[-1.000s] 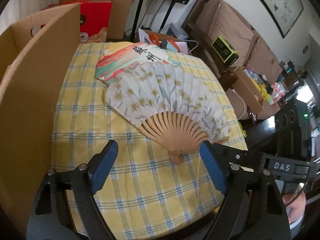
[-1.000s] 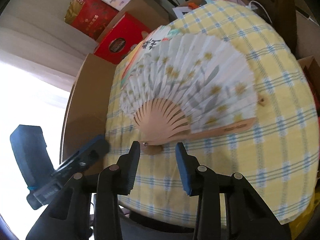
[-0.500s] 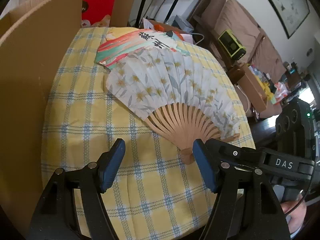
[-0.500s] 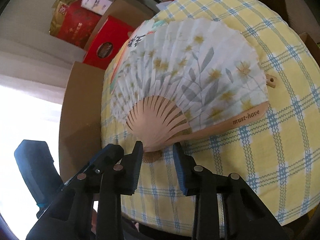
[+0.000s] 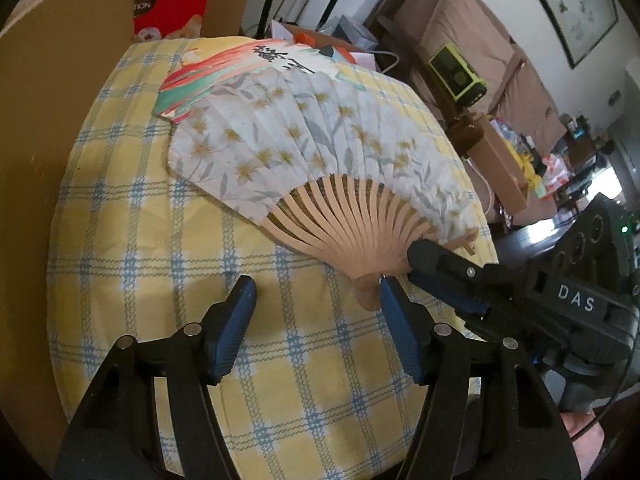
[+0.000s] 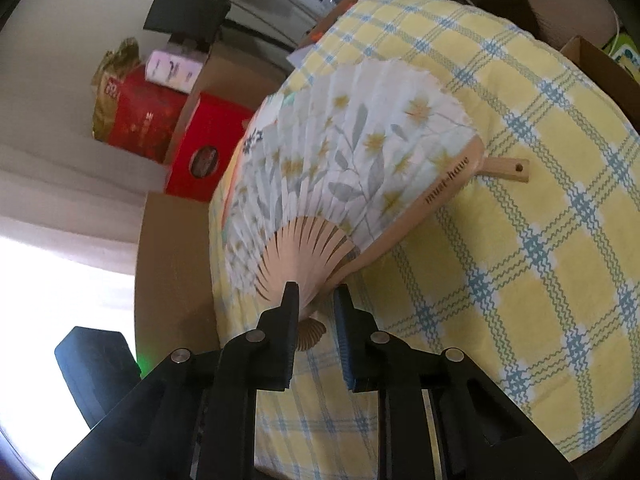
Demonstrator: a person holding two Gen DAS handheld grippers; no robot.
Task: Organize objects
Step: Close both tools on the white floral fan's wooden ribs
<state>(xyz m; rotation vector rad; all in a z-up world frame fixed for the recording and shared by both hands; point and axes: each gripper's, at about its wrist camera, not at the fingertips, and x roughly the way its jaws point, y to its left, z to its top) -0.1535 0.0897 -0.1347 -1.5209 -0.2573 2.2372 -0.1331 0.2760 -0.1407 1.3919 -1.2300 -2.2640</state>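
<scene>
Blue-padded right gripper (image 6: 316, 304): jaws have just been closing and are being pressed onto the wooden ribs near the pivot of the floral folding fan (image 6: 352, 168), which is being pinched at its base. Left gripper (image 5: 316, 312): jaws have just been narrowing but are being kept apart over bare cloth, with nothing between them; its right finger (image 5: 396, 316) is being held just beside the fan's pivot. Floral folding fan: being displayed spread open on the yellow-and-blue checked tablecloth (image 5: 132, 240), its leaf partly overlapping a second fan (image 5: 224, 76) painted in red and green with black characters. Wooden handle (image 6: 506, 169) with a hole: being shown protruding from under the floral fan's guard stick. Cardboard box (image 5: 52, 92): being seen along the table's left edge. Red carton (image 5: 172, 0): being seen beyond the table.
</scene>
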